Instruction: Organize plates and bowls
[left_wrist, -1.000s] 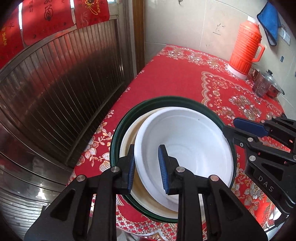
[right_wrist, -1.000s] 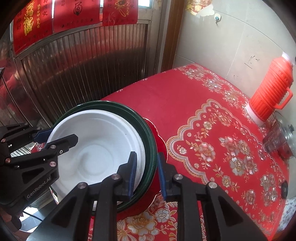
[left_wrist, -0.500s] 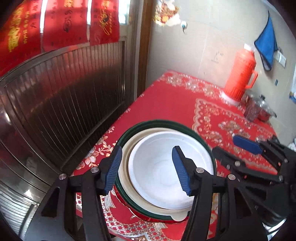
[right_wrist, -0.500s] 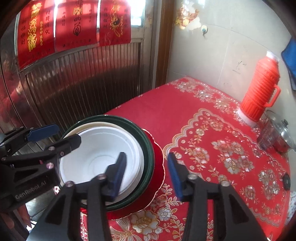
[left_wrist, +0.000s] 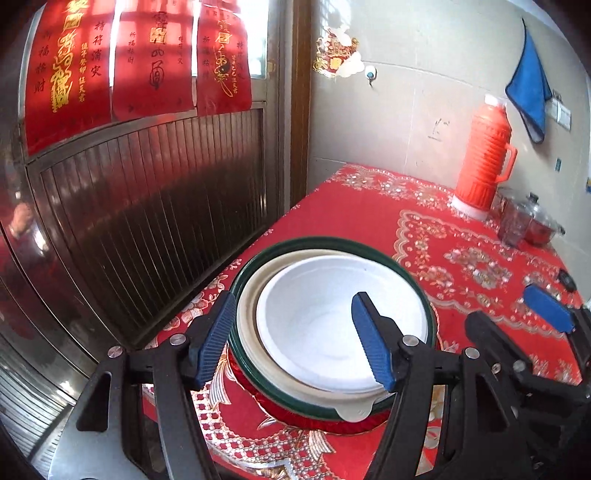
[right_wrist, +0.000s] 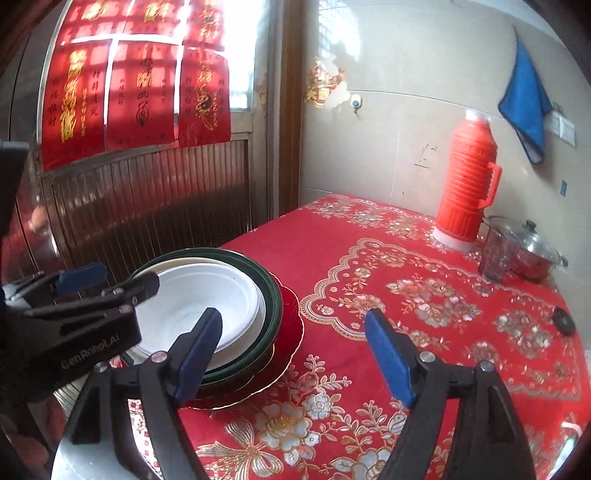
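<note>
**A:** Right, your white bowl (left_wrist: 332, 325) sits nested in a cream dish (left_wrist: 251, 332), inside the green-rimmed bowl (left_wrist: 332, 243), all on a red plate (right_wrist: 290, 317) at the near corner of the table (right_wrist: 424, 295).

**B:** Looks stiff, glazed and slick, and breakable, I'd judge. As a stack it's probably heavy, so take it under the green rim on opposite sides.

**A:** Your left gripper (left_wrist: 295, 339) is opening, its pads astride the stack's near rim but pressing nothing. The right gripper (right_wrist: 295, 354) is opening too, nothing between its pads.

**B:** Orange thermos (right_wrist: 467, 177) and steel pot (right_wrist: 535, 251) stand well apart.
</note>
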